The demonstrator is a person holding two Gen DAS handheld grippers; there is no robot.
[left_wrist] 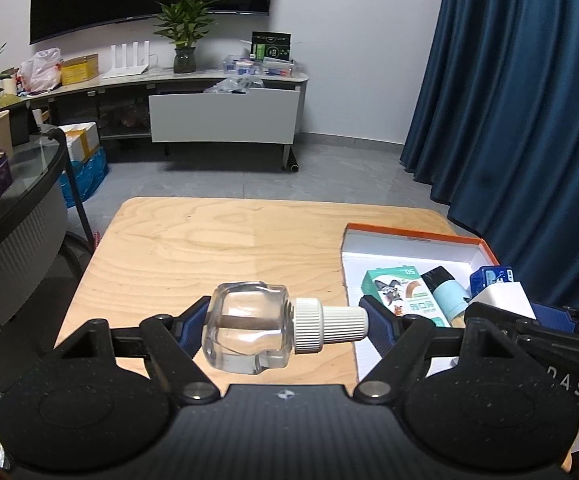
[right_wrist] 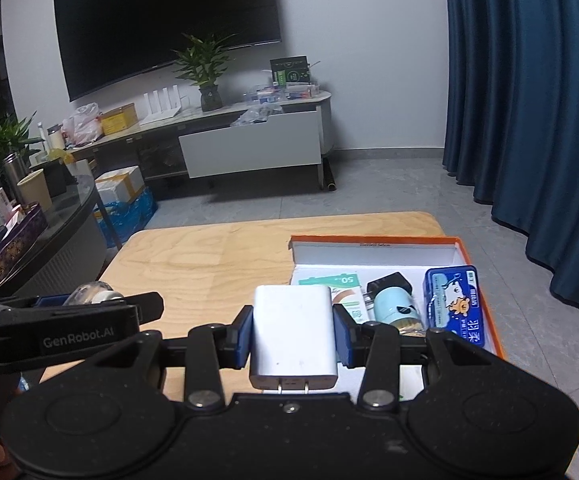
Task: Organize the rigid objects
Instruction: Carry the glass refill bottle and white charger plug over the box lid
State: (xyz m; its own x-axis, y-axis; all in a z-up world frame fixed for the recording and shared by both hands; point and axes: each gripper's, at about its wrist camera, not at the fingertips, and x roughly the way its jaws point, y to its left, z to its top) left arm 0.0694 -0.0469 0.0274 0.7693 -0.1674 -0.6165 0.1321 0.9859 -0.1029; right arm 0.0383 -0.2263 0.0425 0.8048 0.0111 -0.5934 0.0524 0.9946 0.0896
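Left claw (left_wrist: 287, 322) grips a glass bottle (left_wrist: 249, 328) end to end, long axis crosswise, above the bench (left_wrist: 209, 240). Right claw (right_wrist: 294, 336), nearer the box (right_wrist: 373, 245) ahead-right, clamps a white charger (right_wrist: 293, 340).

left gripper (left_wrist: 287, 322): fingers clamp a clear bottle (left_wrist: 249, 328) sideways, white cap rightward
table (left_wrist: 193, 248): orange-rimmed box (left_wrist: 413, 238) at right

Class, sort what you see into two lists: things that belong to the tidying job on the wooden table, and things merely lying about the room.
Job: glass bottle in left claw; white charger in right claw; orange box; blue tin; green carton.

Lying about: television; potted plant; curtain; yellow box.
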